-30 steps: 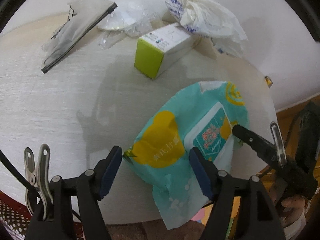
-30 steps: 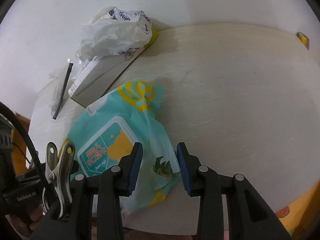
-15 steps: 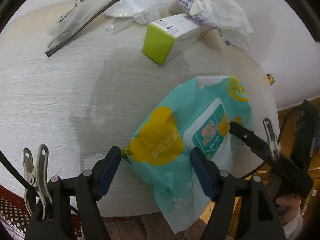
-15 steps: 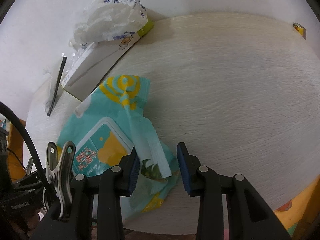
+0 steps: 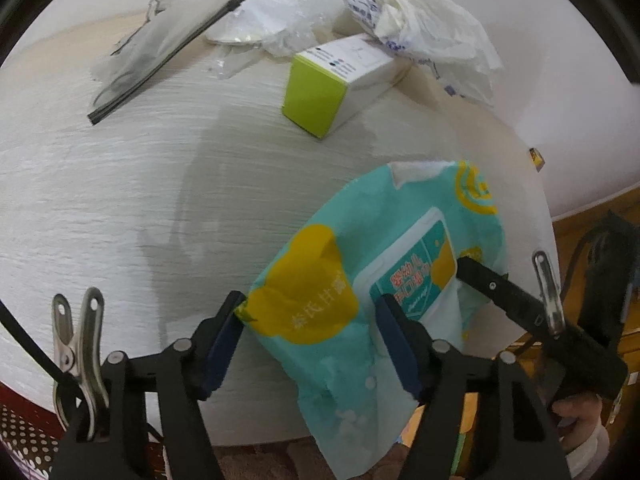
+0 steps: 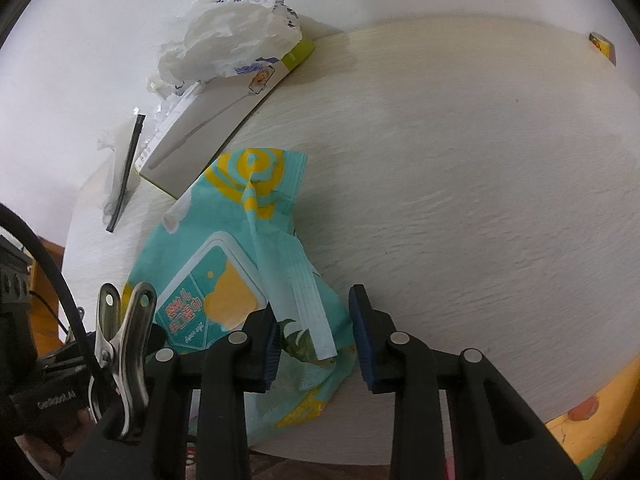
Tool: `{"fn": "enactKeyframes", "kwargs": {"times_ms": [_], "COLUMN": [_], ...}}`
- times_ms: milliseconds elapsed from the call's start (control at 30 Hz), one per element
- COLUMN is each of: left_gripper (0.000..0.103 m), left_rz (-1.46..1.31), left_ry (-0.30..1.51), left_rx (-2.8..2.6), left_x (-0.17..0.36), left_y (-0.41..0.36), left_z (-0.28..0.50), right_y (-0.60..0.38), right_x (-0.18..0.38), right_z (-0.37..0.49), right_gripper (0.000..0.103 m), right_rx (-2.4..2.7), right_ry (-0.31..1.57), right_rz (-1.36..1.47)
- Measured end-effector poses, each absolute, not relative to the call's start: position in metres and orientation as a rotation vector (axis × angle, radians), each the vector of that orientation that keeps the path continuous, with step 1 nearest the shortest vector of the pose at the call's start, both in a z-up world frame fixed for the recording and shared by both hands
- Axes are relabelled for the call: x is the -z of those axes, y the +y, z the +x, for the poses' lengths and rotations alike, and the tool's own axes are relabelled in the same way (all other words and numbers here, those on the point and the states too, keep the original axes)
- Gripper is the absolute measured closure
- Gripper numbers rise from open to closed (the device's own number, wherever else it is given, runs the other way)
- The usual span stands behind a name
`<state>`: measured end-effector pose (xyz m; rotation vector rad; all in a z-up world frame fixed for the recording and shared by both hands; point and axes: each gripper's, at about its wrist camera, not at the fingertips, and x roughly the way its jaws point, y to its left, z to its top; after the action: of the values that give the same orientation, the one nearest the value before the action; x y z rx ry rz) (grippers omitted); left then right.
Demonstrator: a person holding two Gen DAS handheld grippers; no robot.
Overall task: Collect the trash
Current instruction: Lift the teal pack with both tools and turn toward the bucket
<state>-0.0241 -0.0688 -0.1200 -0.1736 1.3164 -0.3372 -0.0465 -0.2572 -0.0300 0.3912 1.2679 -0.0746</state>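
A teal and yellow wipes packet (image 5: pixel 384 248) lies at the near edge of the round white table (image 5: pixel 120 200), with its lower end hanging over the rim. My left gripper (image 5: pixel 310 336) straddles the packet's yellow left part. Its jaws are closing, and the left pad just meets the packet's corner. My right gripper (image 6: pixel 314 338) is over the packet's (image 6: pixel 224 264) crumpled right end. Its jaws are closing too, with a raised fold between them and a gap still showing at the right pad. One right finger (image 5: pixel 492 284) rests at the packet's right edge.
At the back lie a white box with a lime end (image 5: pixel 332 84), a crumpled white plastic bag (image 5: pixel 420 32), a clear zip bag with a black strip (image 5: pixel 168 48) and clear wrap (image 5: pixel 260 36). A small yellow scrap (image 6: pixel 602 46) sits at the far rim.
Both pairs of jaws have narrowed a little around the packet. The packet's fold has shifted between the right pads, and the left pad has come up to the packet's corner.
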Motion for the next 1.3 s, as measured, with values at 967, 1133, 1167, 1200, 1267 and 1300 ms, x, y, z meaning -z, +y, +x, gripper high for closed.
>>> {"fn": "enactKeyframes", "kwargs": {"times_ms": [967,1133,1167,1200,1267,1300], "left_gripper": [0.036,0.036,0.036,0.036,0.036,0.036], "left_rz": [-0.223,-0.237,-0.239,-0.242,-0.248,-0.250], "left_ry": [1.164,1.140,1.137,1.132,1.120,1.117], "left_rx": [0.259,0.247,0.246,0.243,0.235,0.232], "left_x": [0.050,0.038,0.036,0.034,0.029,0.028], "left_y": [0.048,0.084,0.091,0.098,0.114,0.120], "left_z": [-0.044,-0.053,-0.055,-0.057,-0.060,-0.061], "right_y": [-0.145,-0.113,-0.106,-0.098,-0.082,-0.077], "right_x": [-0.008,-0.013,-0.014,-0.015,-0.016,-0.017], "right_z": [-0.049,-0.047,-0.045,-0.045,-0.041,-0.039], "right_gripper": [0.071,0.071,0.071,0.071,0.071,0.071], "right_rx": [-0.048,-0.070,-0.075,-0.081,-0.091,-0.094], "right_ry": [1.194,1.179,1.177,1.175,1.171,1.169], "right_rz": [0.386,0.375,0.372,0.369,0.362,0.359]}}
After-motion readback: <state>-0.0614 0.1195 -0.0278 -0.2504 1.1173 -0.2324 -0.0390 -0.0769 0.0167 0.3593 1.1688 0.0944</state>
